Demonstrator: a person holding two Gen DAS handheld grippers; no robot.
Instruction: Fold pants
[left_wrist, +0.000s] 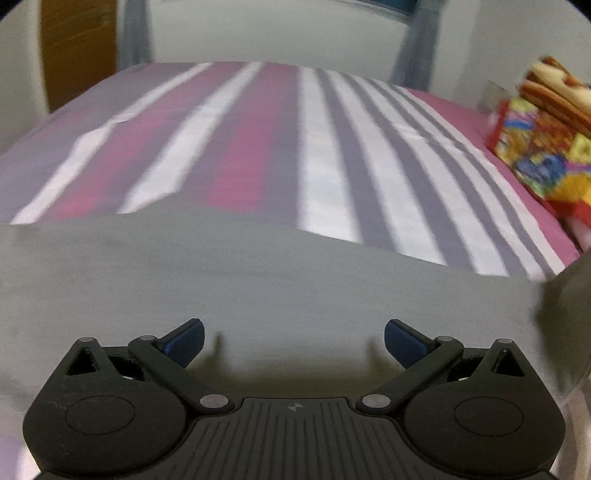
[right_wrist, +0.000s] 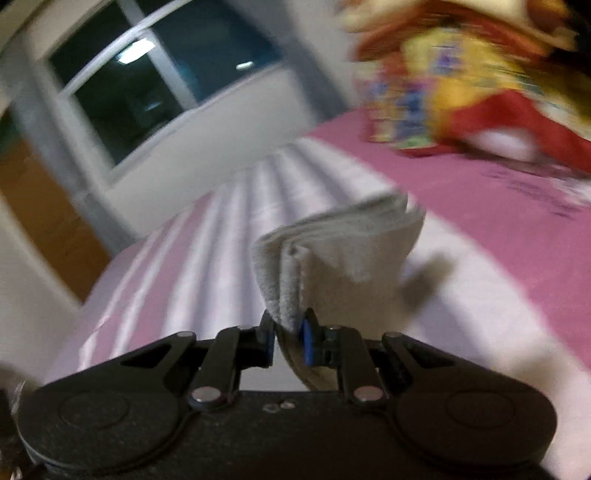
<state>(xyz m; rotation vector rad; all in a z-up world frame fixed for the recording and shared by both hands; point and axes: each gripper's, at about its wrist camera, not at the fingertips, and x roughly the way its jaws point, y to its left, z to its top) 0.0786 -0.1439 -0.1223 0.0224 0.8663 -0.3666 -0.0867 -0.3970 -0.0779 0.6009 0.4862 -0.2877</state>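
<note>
Pants (left_wrist: 258, 280), grey and soft-looking, lie spread on the bed (left_wrist: 332, 147) right under the left gripper (left_wrist: 293, 341), whose blue pads (left_wrist: 184, 341) stand wide apart with nothing between them. One end of the cloth is up in the air: the right gripper (right_wrist: 288, 336) has its pads pinched tight on a bunched, several-layered fold of the same grey fabric (right_wrist: 332, 240), which stands up from the jaws and fans out above the sheet. No box or basket shows in either view. The sheet is striped in pink, white and grey, with a plain pink band along the right side. At that edge sits a pile of bright bedding (left_wrist: 543, 147), yellow, red and blue, too blurred to say exactly what it is. Behind the bed are a white wall, a dark window (right_wrist: 147, 81) and a brown wooden door (left_wrist: 77, 48).
</note>
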